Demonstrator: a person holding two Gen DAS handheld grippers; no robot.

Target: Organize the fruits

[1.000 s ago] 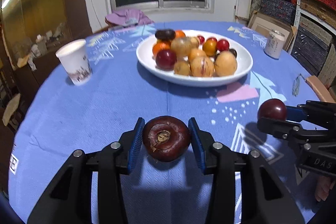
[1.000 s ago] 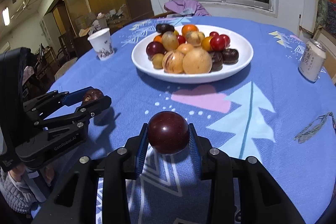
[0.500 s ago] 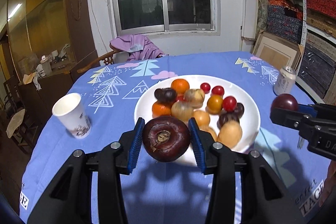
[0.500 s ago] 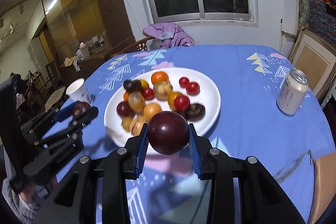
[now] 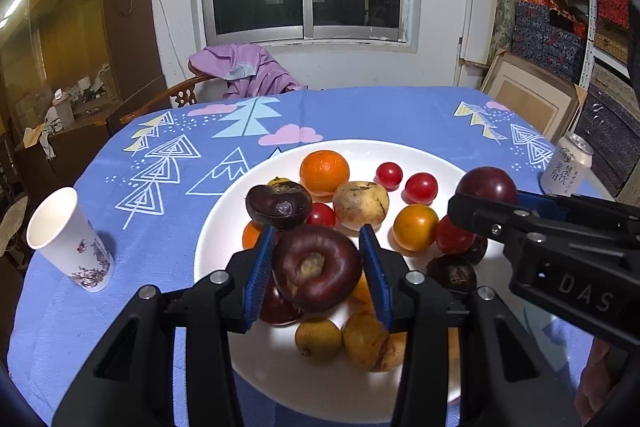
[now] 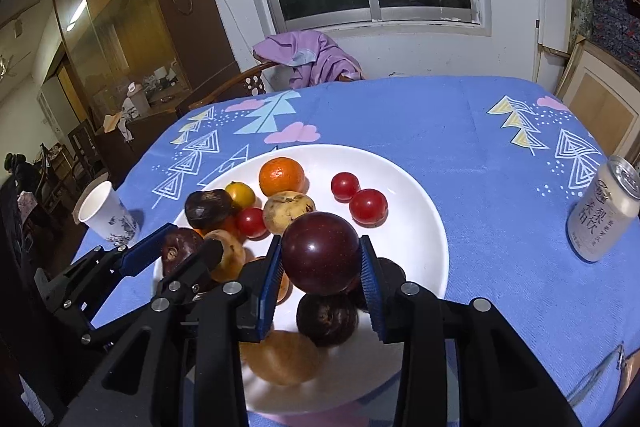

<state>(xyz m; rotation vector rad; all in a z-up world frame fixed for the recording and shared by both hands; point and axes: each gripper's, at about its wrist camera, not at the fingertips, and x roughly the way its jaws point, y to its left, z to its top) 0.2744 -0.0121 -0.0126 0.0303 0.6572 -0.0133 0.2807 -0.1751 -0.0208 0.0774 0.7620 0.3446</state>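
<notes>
My left gripper (image 5: 318, 269) is shut on a dark brown-purple fruit (image 5: 316, 267) with a pale stem scar, held above the near left part of the white plate (image 5: 416, 157). My right gripper (image 6: 322, 261) is shut on a smooth dark red plum (image 6: 320, 253) above the plate (image 6: 416, 215). In the left wrist view the right gripper (image 5: 490, 197) comes in from the right with the plum (image 5: 486, 185). In the right wrist view the left gripper (image 6: 176, 249) shows at the left with its fruit (image 6: 180, 249). On the plate lie an orange (image 5: 324, 173), red tomatoes (image 5: 420, 187), yellow and dark fruits.
A blue patterned tablecloth (image 5: 168, 163) covers the round table. A white paper cup (image 5: 68, 239) stands left of the plate, a drink can (image 6: 606, 207) to its right. A chair with a purple cloth (image 5: 244, 71) stands behind the table. Shelves (image 5: 560, 7) line the right wall.
Both grippers have moved forward from the near table edge to above the plate, each still holding its fruit. The plate now fills the lower middle of both views.
</notes>
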